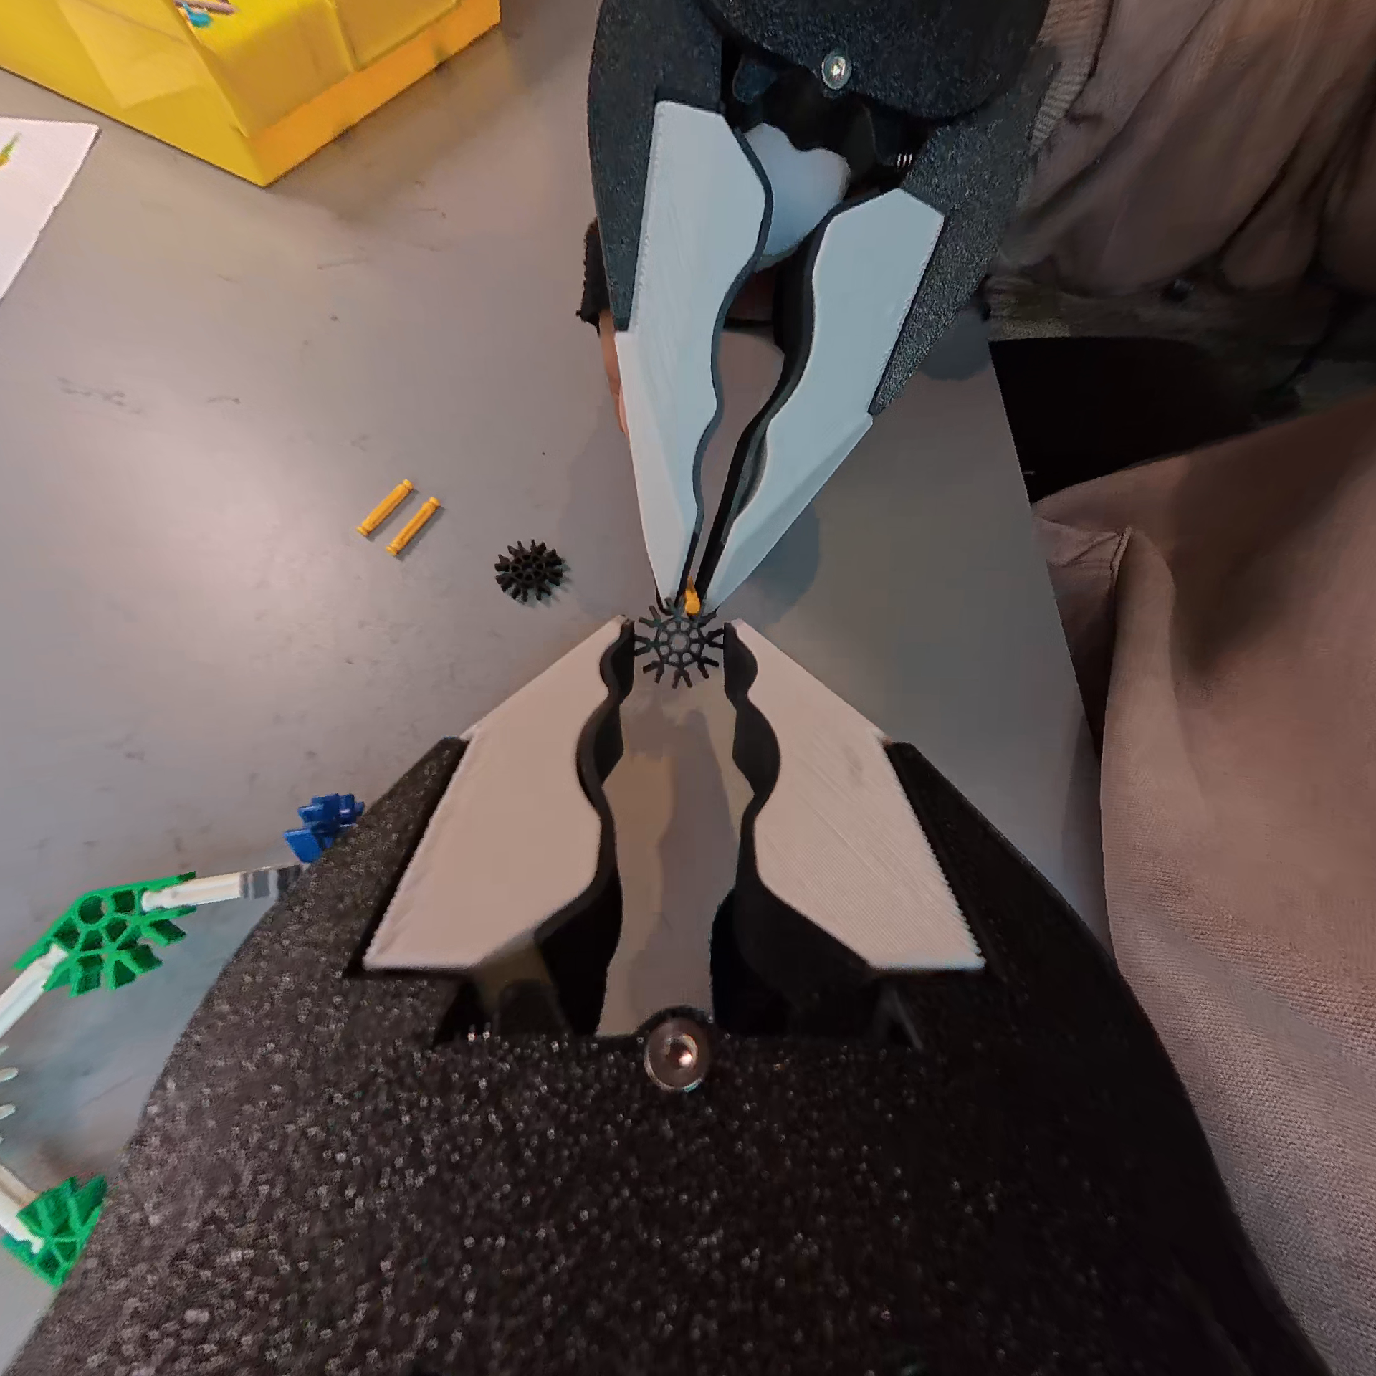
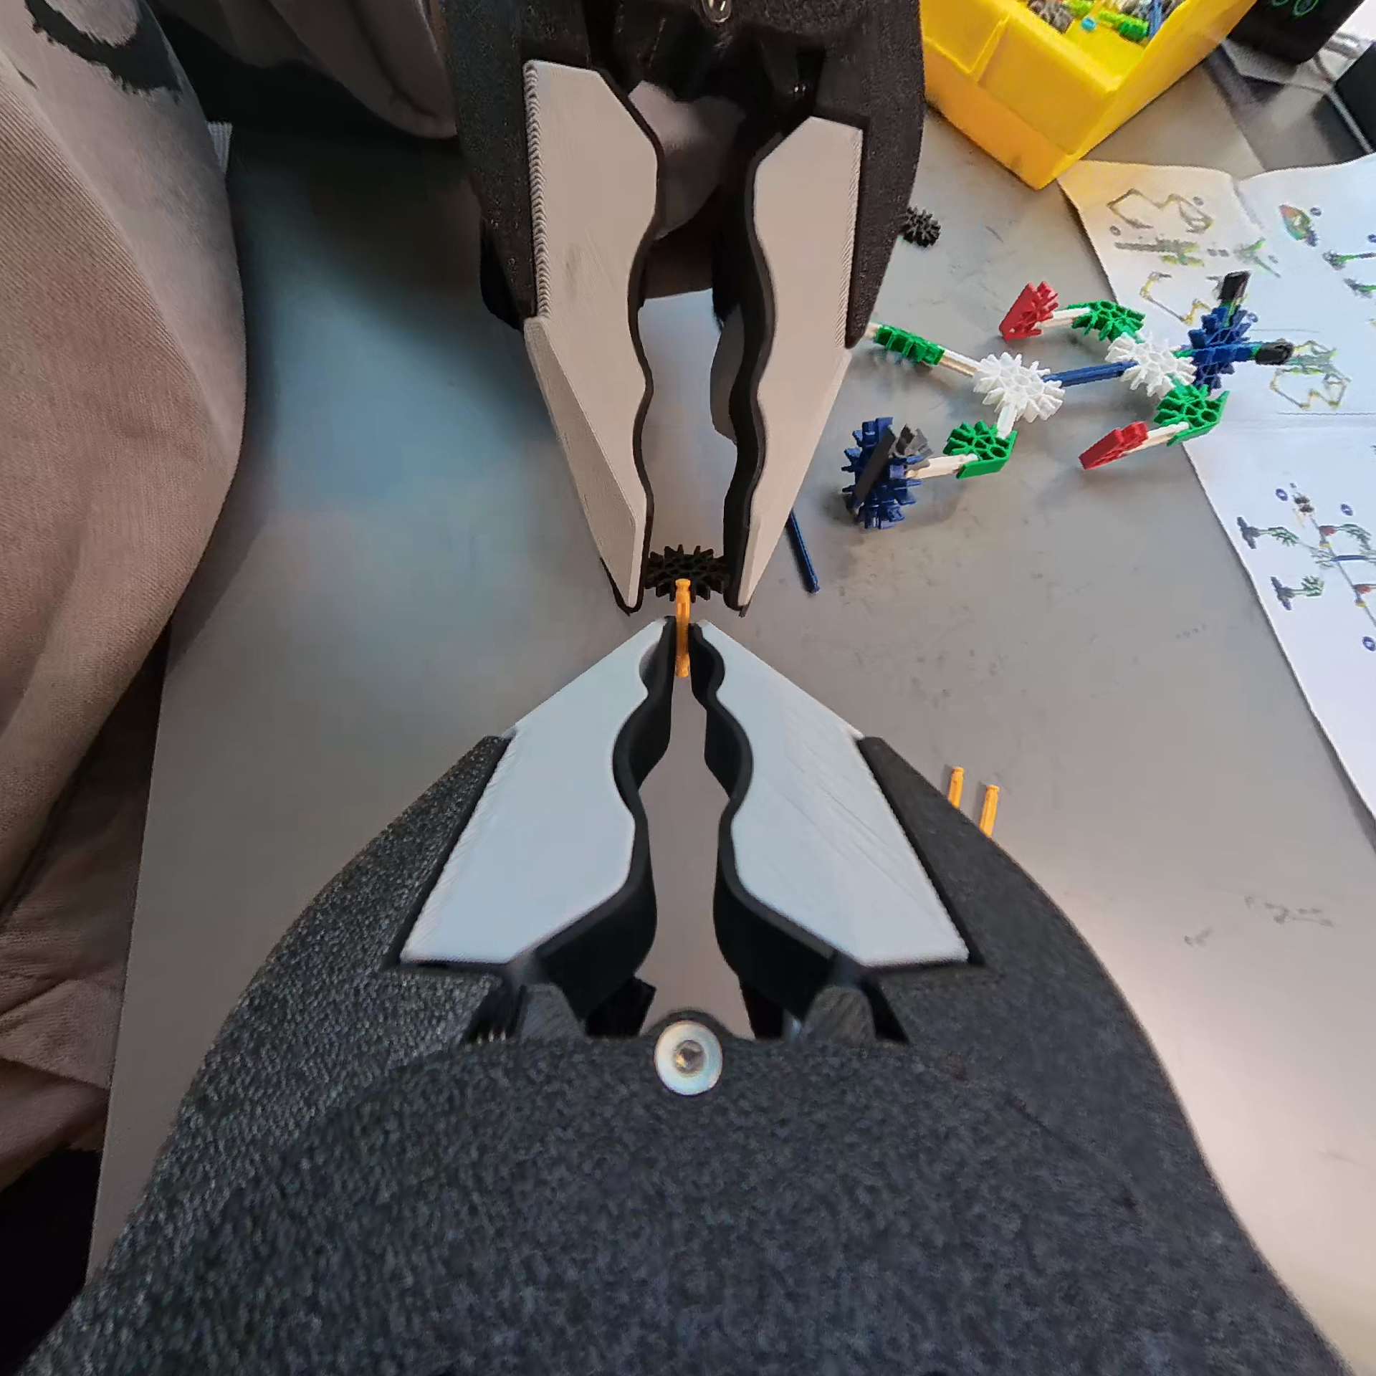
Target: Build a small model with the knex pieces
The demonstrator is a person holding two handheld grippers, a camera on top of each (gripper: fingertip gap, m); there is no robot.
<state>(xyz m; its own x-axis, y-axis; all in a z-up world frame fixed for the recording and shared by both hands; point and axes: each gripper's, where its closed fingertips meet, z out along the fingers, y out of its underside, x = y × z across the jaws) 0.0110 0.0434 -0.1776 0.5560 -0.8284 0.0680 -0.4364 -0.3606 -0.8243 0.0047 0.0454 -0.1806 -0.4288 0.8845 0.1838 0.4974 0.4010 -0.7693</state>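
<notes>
My left gripper (image 1: 679, 639) is shut on a black snowflake-shaped connector (image 1: 679, 645) and holds it above the grey table. My right gripper (image 2: 682, 637) is shut on a short orange rod (image 2: 682, 646). The two grippers face each other tip to tip. The rod's end touches the rim of the connector (image 2: 680, 567), as the right wrist view shows. In the left wrist view the right gripper (image 1: 692, 588) comes from above, and only the rod's tip (image 1: 692, 598) shows between its fingers. In the right wrist view the left gripper (image 2: 683, 588) comes from above.
A second black connector (image 1: 530, 569) and two orange rods (image 1: 398, 517) lie on the table (image 1: 223, 387). A built model of green, white, blue and red pieces (image 2: 1072, 387) lies near printed sheets (image 2: 1281, 417). A yellow bin (image 2: 1065, 82) stands at the back. A person's beige clothing (image 1: 1228, 744) borders the table. Only a small space, under 4 cm, lies between the two pairs of fingers.
</notes>
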